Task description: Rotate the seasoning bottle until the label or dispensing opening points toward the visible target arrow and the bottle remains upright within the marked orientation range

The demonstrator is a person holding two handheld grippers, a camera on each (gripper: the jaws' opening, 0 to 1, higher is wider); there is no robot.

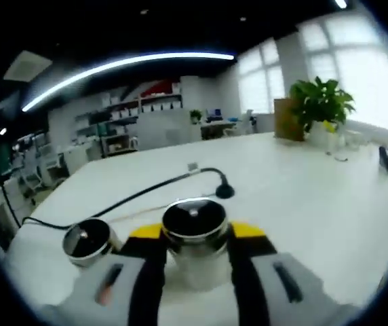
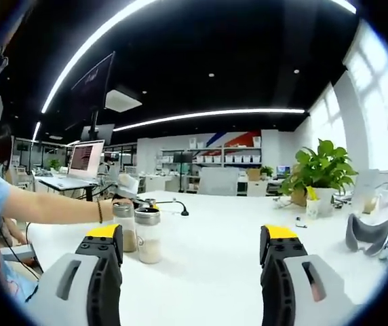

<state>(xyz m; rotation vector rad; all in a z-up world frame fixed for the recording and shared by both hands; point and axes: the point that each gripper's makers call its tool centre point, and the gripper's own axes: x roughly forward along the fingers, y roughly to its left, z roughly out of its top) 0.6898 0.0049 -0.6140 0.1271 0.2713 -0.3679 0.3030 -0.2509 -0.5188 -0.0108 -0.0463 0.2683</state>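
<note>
The seasoning bottle [image 1: 195,234] stands upright on the white counter [image 1: 302,197] in the left gripper view, its shiny metal cap facing up; the left tool [image 1: 195,261] pinches it, one yellow-tipped jaw pressed against each side of the clear body; no arrow or marking can be made out on the counter around it. Just to the left of it stands a second bottle [image 1: 87,241] with the same kind of metal cap, close but apart from the jaws; behind both, a black cable [image 1: 133,198] runs across the counter to a small black base. Farther off on the right sits a potted plant [image 1: 319,103] near the windows.

In the right gripper view the same two bottles stand side by side on the near left part of the counter [image 2: 214,251]; the seasoning bottle [image 2: 148,236] shows pale contents in its lower part, and the second bottle [image 2: 125,227] is just beside it. A person's forearm [image 2: 58,207] reaches toward them from the left. The right tool [image 2: 190,255] is spread wide, its jaws well apart with nothing between them; a potted plant [image 2: 319,168] stands far right, and a laptop [image 2: 79,166] sits at the far left.
</note>
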